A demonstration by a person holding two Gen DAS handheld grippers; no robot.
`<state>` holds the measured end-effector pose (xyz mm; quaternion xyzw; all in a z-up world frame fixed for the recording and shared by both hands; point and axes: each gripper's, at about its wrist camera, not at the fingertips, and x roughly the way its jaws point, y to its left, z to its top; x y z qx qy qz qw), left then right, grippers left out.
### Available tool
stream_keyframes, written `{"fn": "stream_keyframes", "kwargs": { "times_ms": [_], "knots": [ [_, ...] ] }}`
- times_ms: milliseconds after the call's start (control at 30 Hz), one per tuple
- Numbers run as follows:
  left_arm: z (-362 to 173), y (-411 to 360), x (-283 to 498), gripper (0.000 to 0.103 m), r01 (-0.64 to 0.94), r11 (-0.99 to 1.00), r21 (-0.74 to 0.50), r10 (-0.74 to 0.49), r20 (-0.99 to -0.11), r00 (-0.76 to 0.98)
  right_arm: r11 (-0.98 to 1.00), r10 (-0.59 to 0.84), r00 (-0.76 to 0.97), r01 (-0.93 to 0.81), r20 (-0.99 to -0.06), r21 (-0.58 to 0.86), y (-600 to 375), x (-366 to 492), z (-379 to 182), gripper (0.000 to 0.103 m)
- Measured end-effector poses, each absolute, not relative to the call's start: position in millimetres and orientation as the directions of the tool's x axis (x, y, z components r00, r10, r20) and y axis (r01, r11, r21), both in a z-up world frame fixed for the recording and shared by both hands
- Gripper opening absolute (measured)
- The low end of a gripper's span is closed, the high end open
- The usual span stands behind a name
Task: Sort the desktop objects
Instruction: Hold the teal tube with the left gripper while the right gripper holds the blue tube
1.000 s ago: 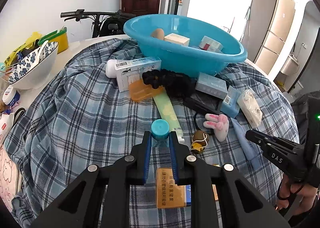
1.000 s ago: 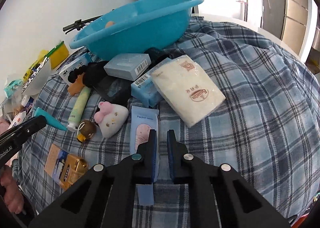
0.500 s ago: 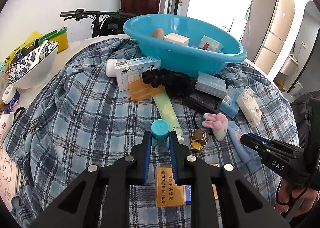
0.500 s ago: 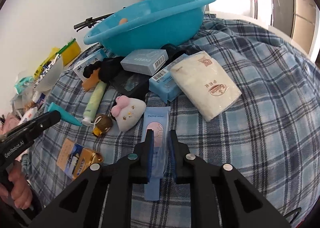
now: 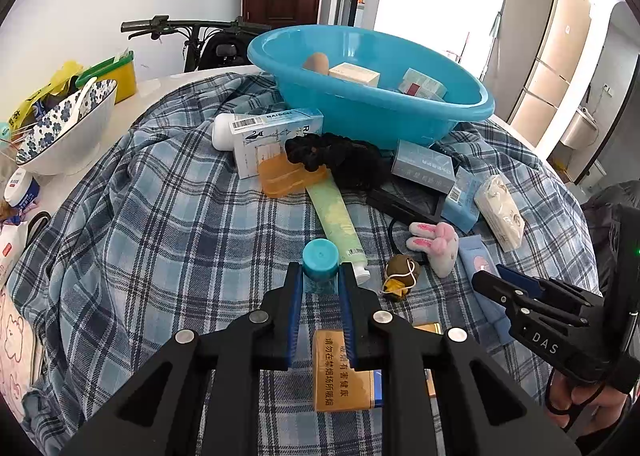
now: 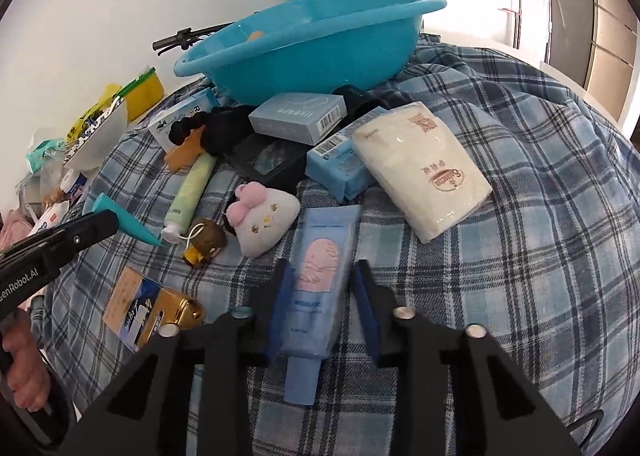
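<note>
My left gripper (image 5: 319,280) is shut on a teal-capped tube (image 5: 319,262) and holds it above the plaid cloth; the tube also shows in the right wrist view (image 6: 122,217). My right gripper (image 6: 323,276) is open, its fingers on either side of a flat blue cream tube (image 6: 320,280) that lies on the cloth; the same tube shows in the left wrist view (image 5: 478,260). A blue basin (image 5: 460,111) with several boxes in it stands at the back, also in the right wrist view (image 6: 304,55).
On the cloth lie a green tube (image 5: 338,215), a bunny plush (image 6: 266,219), a brown keychain figure (image 6: 204,242), a gold cigarette box (image 5: 340,372), blue boxes (image 6: 298,117), a white tissue pack (image 6: 424,163) and a black scrunchie (image 5: 340,159). A patterned bowl (image 5: 60,131) stands at the left.
My right gripper has moved forward over the blue cream tube and opened around it. My left gripper has stayed still with the teal-capped tube.
</note>
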<state>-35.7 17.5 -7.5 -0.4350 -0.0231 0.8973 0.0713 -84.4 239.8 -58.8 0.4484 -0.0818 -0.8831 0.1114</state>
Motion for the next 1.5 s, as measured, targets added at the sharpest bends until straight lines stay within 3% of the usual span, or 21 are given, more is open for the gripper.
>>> {"fn": "stream_keyframes", "kwargs": {
  "times_ms": [167, 533, 1133, 1500],
  "knots": [
    [-7, 16, -36, 0.019, -0.106, -0.989, -0.105, 0.148, -0.778, -0.611, -0.954, -0.291, -0.592, 0.125, -0.752, 0.272, 244, -82, -52, 0.008],
    [-7, 14, -36, 0.019, -0.102, -0.989, -0.108, 0.149, -0.778, -0.610, -0.940, -0.338, -0.569, 0.175, -0.749, 0.291, 236, -81, -49, 0.008],
    [-7, 12, -36, 0.019, -0.104, -0.989, -0.108, 0.149, -0.777, -0.611, -0.970, -0.197, -0.576, 0.231, -0.793, 0.073, 205, -80, -61, 0.012],
    [-7, 12, -33, 0.019, -0.117, -0.987, -0.114, 0.161, -0.783, -0.601, -0.972, -0.223, -0.590, 0.193, -0.776, 0.133, 212, -81, -51, 0.012]
  ]
}}
